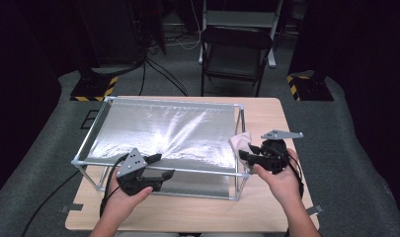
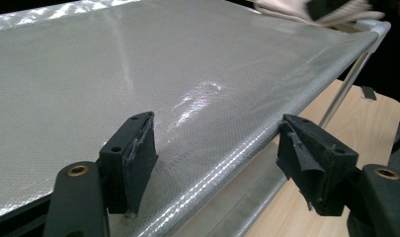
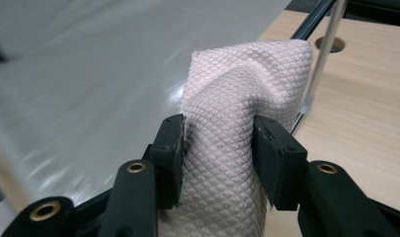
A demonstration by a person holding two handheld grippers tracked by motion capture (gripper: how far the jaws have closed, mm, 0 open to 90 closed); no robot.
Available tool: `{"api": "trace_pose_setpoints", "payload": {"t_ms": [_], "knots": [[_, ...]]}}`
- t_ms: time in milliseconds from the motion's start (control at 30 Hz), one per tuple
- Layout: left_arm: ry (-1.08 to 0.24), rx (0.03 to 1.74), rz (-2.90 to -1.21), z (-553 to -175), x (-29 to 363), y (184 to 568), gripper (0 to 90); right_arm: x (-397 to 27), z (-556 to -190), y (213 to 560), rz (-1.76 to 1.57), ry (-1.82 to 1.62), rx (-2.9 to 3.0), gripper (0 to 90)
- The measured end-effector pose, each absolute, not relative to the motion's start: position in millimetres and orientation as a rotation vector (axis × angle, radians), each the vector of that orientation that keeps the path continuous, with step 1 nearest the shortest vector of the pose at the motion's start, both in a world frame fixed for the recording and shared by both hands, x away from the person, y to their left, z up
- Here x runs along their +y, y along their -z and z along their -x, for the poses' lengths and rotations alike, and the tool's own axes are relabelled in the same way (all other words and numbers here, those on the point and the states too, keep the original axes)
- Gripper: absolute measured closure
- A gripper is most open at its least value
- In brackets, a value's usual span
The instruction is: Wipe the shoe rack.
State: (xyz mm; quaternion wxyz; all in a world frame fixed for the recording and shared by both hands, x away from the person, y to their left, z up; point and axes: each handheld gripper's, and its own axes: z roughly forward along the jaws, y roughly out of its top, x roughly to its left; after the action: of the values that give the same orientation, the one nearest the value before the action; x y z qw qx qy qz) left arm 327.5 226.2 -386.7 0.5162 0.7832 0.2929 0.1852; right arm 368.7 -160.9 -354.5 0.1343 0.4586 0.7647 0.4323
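A metal-tube frame with a shiny silver sheet point(image 1: 163, 131) stretched over it stands on the wooden table. My left gripper point(image 1: 164, 165) is at the frame's front rail. In the left gripper view its jaws point(image 2: 220, 143) stand wide open astride the sheet's point(image 2: 113, 74) front edge, and the pads are apart from it. At the frame's right front corner my right gripper point(image 1: 243, 154) is shut on a pale pink waffle-textured cloth point(image 1: 239, 139). In the right gripper view the cloth point(image 3: 237, 84) is pinched between the pads point(image 3: 218, 143) and bulges above them, over the sheet's point(image 3: 89, 59) edge.
The light wood table point(image 1: 266, 113) has bare strips right of and in front of the frame. A round hole point(image 3: 331, 44) sits in the tabletop beyond the corner post. A black folding chair point(image 1: 234, 52) stands behind the table, and striped stand bases point(image 1: 94, 91) rest on the floor.
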Motion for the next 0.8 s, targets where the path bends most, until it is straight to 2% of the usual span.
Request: {"api": "trace_pose_setpoints", "payload": {"t_ms": [133, 433, 600, 667, 800], "knots": [[-0.441, 0.707, -1.887, -328.0, 225.6, 385.6, 30.9, -160.7, -348.6, 354.3, -1.298, -1.244, 2.235, 56.0], [-0.469, 0.689, -1.909, -337.6, 219.6, 380.7, 31.0, -158.8, -374.6, 352.2, -1.298, -1.165, 2.219, 58.7], [-0.55, 0.726, -1.965, -336.7, 235.5, 373.7, 33.4, -163.5, -382.5, 352.5, -1.293, -1.148, 2.183, 60.9], [-0.505, 0.73, -1.947, -338.5, 242.5, 376.3, 33.4, -165.0, -382.0, 353.1, -1.29, -1.166, 2.182, 61.3], [-0.51, 0.731, -1.919, -336.7, 244.1, 380.5, 33.4, -172.3, -373.4, 355.3, -1.28, -1.279, 2.13, 68.1]]}}
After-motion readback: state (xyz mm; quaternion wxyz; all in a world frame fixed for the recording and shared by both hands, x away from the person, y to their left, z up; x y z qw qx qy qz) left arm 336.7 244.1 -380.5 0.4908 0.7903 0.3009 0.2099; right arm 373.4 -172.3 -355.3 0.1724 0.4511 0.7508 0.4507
